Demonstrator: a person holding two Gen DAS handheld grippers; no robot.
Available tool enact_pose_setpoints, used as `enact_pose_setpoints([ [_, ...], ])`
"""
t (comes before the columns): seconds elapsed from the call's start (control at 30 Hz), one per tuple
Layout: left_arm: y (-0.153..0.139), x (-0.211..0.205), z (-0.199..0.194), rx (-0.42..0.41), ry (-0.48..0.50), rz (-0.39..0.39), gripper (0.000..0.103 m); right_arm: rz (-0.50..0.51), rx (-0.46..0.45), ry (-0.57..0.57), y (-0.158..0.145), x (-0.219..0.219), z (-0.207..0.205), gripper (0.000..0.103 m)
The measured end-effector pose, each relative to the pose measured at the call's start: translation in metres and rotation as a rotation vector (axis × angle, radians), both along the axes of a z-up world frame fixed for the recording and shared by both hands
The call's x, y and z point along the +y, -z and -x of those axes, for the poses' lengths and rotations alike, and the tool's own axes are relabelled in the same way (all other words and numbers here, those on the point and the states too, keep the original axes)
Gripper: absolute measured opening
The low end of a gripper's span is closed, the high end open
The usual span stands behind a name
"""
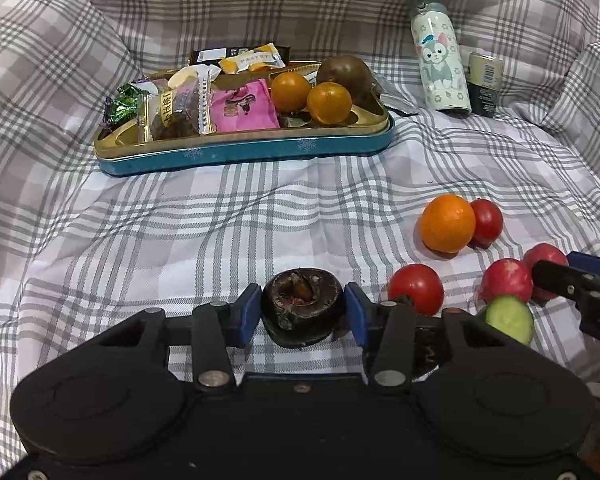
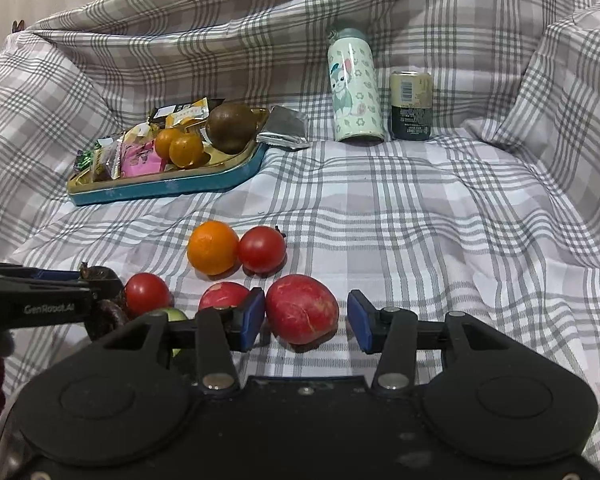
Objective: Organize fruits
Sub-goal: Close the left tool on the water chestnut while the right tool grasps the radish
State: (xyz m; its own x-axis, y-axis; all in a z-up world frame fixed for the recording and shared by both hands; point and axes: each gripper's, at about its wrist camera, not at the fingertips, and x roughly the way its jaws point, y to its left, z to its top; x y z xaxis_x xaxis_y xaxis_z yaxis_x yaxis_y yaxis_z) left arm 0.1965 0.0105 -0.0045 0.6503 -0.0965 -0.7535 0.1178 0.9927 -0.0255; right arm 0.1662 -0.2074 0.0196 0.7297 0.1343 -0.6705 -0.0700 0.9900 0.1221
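My left gripper (image 1: 302, 314) stands open, its blue pads close on either side of a dark brown fruit (image 1: 302, 306) that rests on the checked cloth. My right gripper (image 2: 306, 320) is open around a large red fruit (image 2: 302, 308), with a gap at the right pad. A second red fruit (image 2: 223, 296), a tomato (image 2: 146, 294) and a cucumber slice (image 1: 509, 318) lie between the two grippers. An orange (image 2: 213, 246) and another tomato (image 2: 261, 249) sit just beyond. The left gripper's finger (image 2: 60, 296) shows at the left of the right wrist view.
A teal tin tray (image 1: 244, 152) at the back holds snack packets, two small oranges (image 1: 328, 103) and a brown fruit (image 1: 344, 74). A patterned bottle (image 1: 440, 60) and a can (image 1: 485, 84) stand back right. Folded cloth rises on all sides.
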Motion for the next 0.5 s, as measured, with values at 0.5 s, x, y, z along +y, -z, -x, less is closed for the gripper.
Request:
enact_pose_setpoints([
  [0.5,-0.0069,0.0061,0.0068,0.001,-0.017,0.041,0.052,-0.037,0.013,0.007,0.0012,-0.0036,-0.0006,0.05],
])
